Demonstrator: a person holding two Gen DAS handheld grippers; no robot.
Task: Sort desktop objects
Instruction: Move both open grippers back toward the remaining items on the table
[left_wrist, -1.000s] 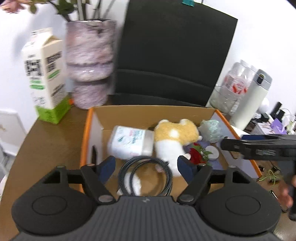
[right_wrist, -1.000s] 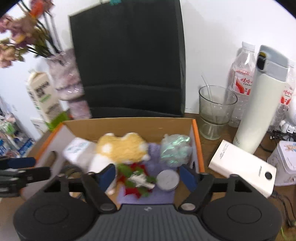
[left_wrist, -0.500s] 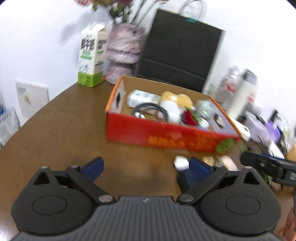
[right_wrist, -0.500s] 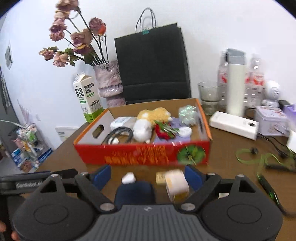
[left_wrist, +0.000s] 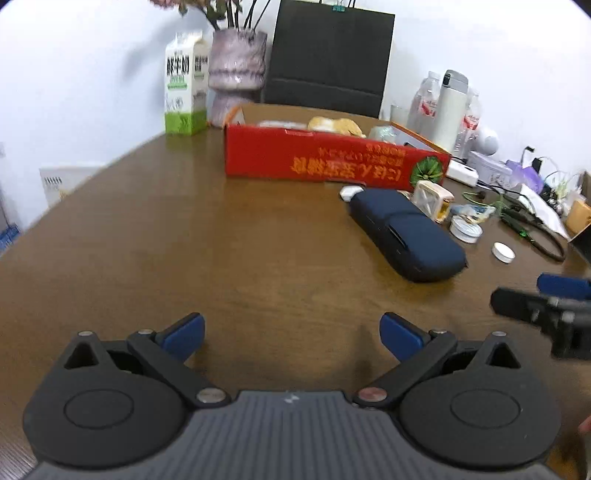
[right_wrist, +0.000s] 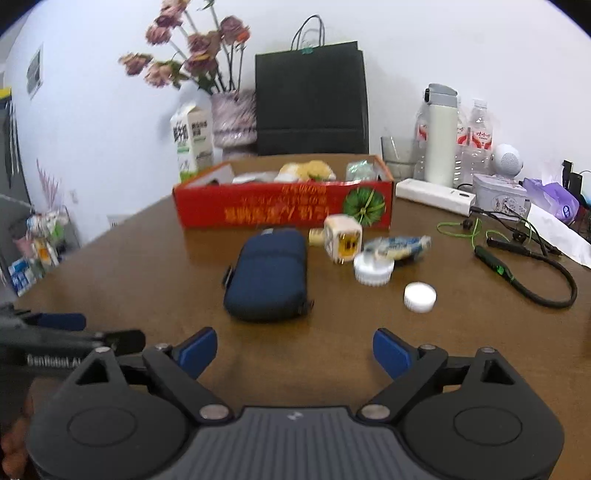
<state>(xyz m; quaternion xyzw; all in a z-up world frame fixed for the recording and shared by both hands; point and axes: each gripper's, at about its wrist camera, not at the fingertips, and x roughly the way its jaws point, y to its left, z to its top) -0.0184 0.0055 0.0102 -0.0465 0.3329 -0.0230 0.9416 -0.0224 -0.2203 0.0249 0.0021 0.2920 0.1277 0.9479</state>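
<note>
Grippers both empty. Left gripper (left_wrist: 291, 334) has its jaws spread wide over bare wooden table (left_wrist: 155, 236); right gripper (right_wrist: 293, 349) is likewise spread wide, nothing between the pads.

Landmark: red cardboard box (right_wrist: 284, 208), standing at the far side of the table. It already holds a yellow plush toy (right_wrist: 306, 170) and other items only partly visible over its wall.

Layout relative to the box, left to right (right wrist view):
- milk carton (right_wrist: 192, 138) and flower vase (right_wrist: 232, 120) behind its left end; black paper bag (right_wrist: 310, 103) behind its middle.
- dark blue zip pouch (right_wrist: 267, 275) on the table in front of the box, nearest the right gripper.
- small cube-shaped bottle (right_wrist: 341, 236) lying just in front of the box's right end.
- crinkled blue-and-white packet (right_wrist: 400, 245) to its right, with a white ribbed lid (right_wrist: 373, 269) touching or overlapping it; cannot tell which.
- white bottle cap (right_wrist: 419, 295) apart from these, nearer the gripper.
- green earphone cable (right_wrist: 498, 254) well right of the box.

Step, as judged: between picks, several loose items not yet in the box. Next move likely calls for the right gripper to advance to the pouch, straddle its narrow width, close, and lift clear of the box wall. The pouch is soft and bulky, so a central grasp seems safer.
</note>
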